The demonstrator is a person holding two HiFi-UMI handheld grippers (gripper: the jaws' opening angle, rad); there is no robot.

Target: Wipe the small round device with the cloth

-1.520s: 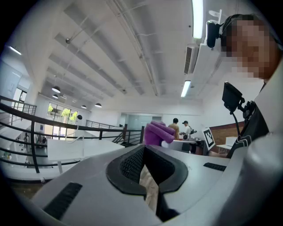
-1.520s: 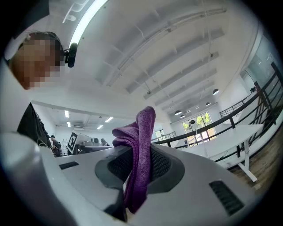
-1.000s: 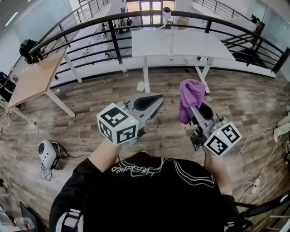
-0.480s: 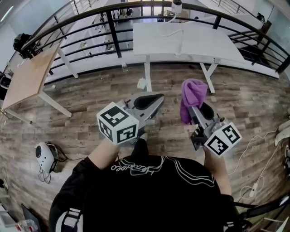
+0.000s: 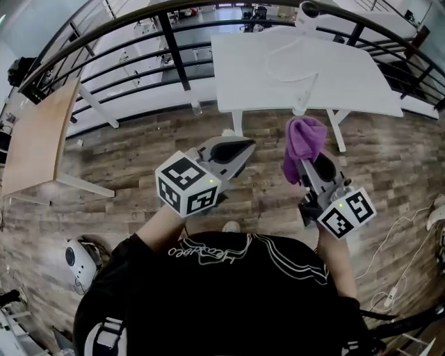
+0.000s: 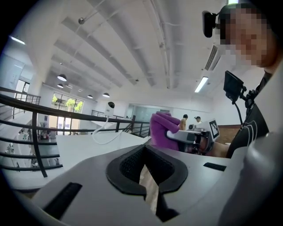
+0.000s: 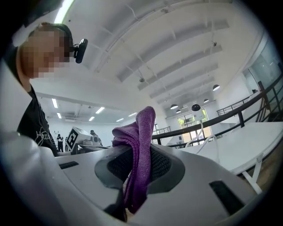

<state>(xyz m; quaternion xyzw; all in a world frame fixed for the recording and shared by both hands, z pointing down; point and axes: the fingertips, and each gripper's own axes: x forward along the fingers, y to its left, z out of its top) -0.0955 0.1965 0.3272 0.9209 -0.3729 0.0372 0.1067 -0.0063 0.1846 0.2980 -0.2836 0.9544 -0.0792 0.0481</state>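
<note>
**Cloth clamped in the right gripper, device on the far table**

I am holding the right gripper [image 5: 311, 167] out ahead of me with its jaws clenched on the purple cloth [image 5: 303, 141]. In the right gripper view the cloth [image 7: 141, 145] is standing up between the two dark pads, pinched in a fold, with its top bunched above the jaws and its tail hanging down into the gap. The marker cube [image 5: 346, 212] is sitting at the near end of that tool, close to my hand.

I am carrying the left gripper [image 5: 235, 147] beside it, jaws pressed together and gripping nothing. The left gripper view is showing only a thin sliver of floor between the pads, with the cloth and the right tool off to its right.

The small round device [image 5: 306, 10] is standing at the far edge of the white table [image 5: 348, 76]. It is white with a dark face, and a white cable [image 5: 281, 64] is looping from it across the tabletop. Both tools are hanging over the wooden floor [image 5: 139, 153] on the near side of the table, well apart from the device. The cloth is not touching it.

A black railing [image 5: 174, 49] is running behind the table. A wooden table [image 5: 35, 139] is sitting off to my left, and a small white appliance [image 5: 76, 257] is lying on the floor near my left side.
</note>
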